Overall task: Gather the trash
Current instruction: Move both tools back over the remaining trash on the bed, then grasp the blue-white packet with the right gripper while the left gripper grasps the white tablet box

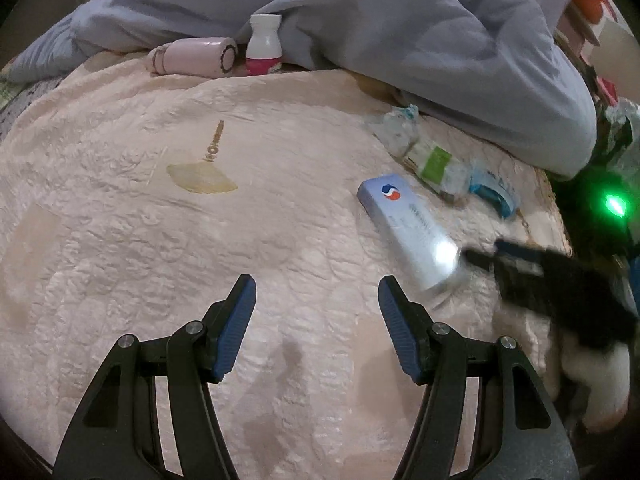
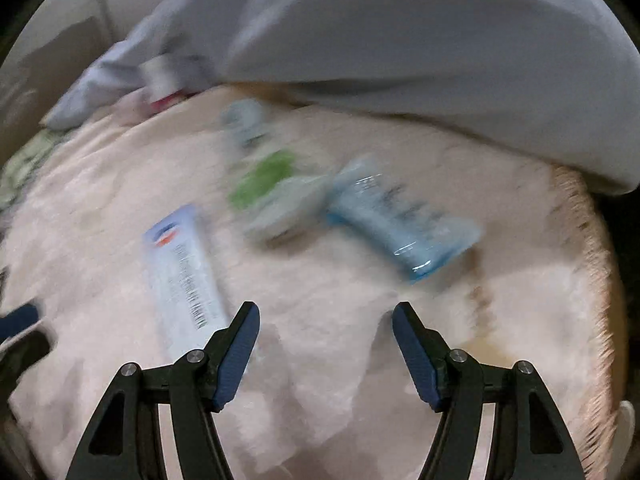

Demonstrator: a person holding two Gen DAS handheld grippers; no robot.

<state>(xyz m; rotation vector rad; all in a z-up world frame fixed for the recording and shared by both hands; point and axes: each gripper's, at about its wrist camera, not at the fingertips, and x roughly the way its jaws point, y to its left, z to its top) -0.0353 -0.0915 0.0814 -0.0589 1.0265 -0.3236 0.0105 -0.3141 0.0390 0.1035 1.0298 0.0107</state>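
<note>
On a pink quilted bedspread (image 1: pixel 160 240) lies a long pale blue and white box (image 1: pixel 408 228) with a red and blue logo; the blurred right wrist view shows the same box (image 2: pixel 184 276). Beyond it lie a green and white wrapper (image 1: pixel 434 166), a crumpled clear wrapper (image 1: pixel 398 122) and a light blue plastic packet (image 1: pixel 494 194), the packet (image 2: pixel 396 220) also seen from the right. My left gripper (image 1: pixel 316 292) hangs open over bare bedspread, left of the box. My right gripper (image 2: pixel 324 320) is open too, its left fingertip at the box's near end, nothing between the fingers.
A grey-blue duvet (image 1: pixel 360 20) is bunched along the back. In front of it stand a white bottle with a pink label (image 1: pixel 264 44) and a pink rolled item (image 1: pixel 192 56). The bedspread's fringed edge (image 2: pixel 592 280) runs down the right. The right gripper shows as a dark blur (image 1: pixel 560 288).
</note>
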